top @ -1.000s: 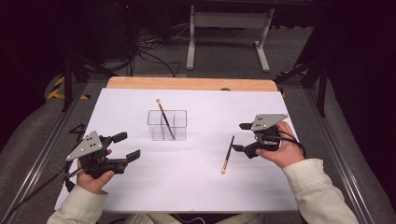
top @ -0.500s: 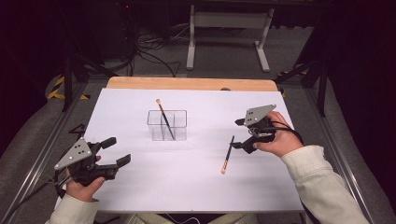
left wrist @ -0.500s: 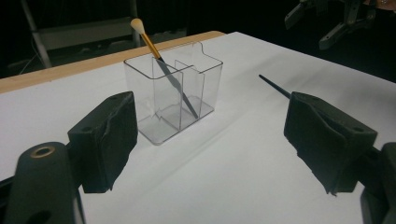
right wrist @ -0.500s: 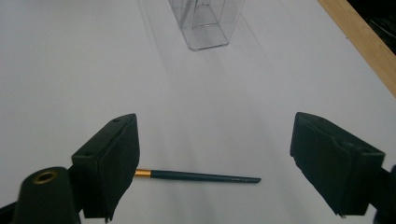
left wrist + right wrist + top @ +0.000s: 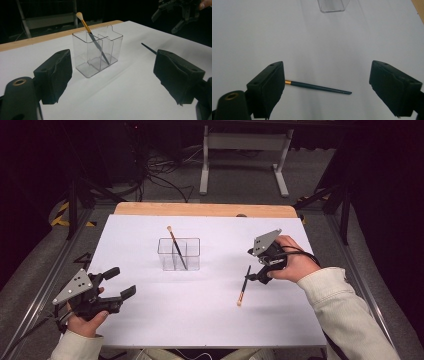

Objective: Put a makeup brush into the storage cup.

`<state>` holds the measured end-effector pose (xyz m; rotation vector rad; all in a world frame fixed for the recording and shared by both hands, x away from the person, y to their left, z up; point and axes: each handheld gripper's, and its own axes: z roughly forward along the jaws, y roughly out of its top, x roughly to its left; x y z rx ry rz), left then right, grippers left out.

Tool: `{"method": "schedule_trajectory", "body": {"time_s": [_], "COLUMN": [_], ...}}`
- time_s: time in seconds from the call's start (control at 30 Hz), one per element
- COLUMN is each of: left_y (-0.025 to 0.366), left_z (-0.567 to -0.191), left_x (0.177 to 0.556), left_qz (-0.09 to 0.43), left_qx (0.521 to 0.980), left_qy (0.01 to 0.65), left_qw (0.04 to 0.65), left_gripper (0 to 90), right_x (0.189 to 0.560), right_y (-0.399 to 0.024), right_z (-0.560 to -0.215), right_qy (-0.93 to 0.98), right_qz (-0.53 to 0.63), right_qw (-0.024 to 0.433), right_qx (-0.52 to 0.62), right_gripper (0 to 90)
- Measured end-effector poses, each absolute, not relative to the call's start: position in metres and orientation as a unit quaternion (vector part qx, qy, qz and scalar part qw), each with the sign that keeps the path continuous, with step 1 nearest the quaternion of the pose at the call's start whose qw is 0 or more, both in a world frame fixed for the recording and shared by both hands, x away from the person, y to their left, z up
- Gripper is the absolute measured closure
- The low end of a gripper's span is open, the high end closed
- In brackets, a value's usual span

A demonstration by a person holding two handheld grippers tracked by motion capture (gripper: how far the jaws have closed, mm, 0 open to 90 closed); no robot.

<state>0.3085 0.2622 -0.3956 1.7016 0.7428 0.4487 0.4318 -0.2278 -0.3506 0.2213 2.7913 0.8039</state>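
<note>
We have a second brush (image 5: 243,287) lying flat on the white bench (image 5: 150,330), well apart from the clear holder (image 5: 179,254), where one brush (image 5: 176,248) already leans, bristles up, in a compartment. Judging by that, our work in hand is to pick up the loose brush and stand it beside the first.

Our right hand-held gripper (image 5: 253,266) is the nearer one by far. It hangs just above the dark handle end of the loose brush, and its jaws have just been opening; in the right gripper view they stand wide apart with nothing pressed between them, and the brush (image 5: 318,87) lies on the sheet below the gap.

The relation that matters is the brush's long axis. In the high view it runs from the handle tip near the right hand-held gripper down towards us, ending at the gold ferrule and bristles. In the right gripper view that axis runs nearly straight from one jaw towards the other, so closing as we are would likely meet its ends. We judge that the wrist must turn until the jaws straddle the shaft.

Our left hand-held gripper (image 5: 116,282) rests at the near left of the bench, jaws wide and holding nothing, facing the holder (image 5: 97,50).
</note>
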Motion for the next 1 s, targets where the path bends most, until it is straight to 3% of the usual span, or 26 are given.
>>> {"method": "schedule_trajectory", "body": {"time_s": [1.0], "left_y": [0.261], "left_z": [-0.399], "left_x": [0.311], "left_qz": [0.176], "left_qx": [0.735], "left_qy": [0.32], "left_qw": [0.571], "left_gripper": [15.8], "right_x": [0.441], "right_y": [-0.215], "right_z": [-0.373], "right_qy": [0.976], "right_qz": [0.196], "right_qw": [0.083], "right_qx": [0.048], "right_gripper": [13.3]}}
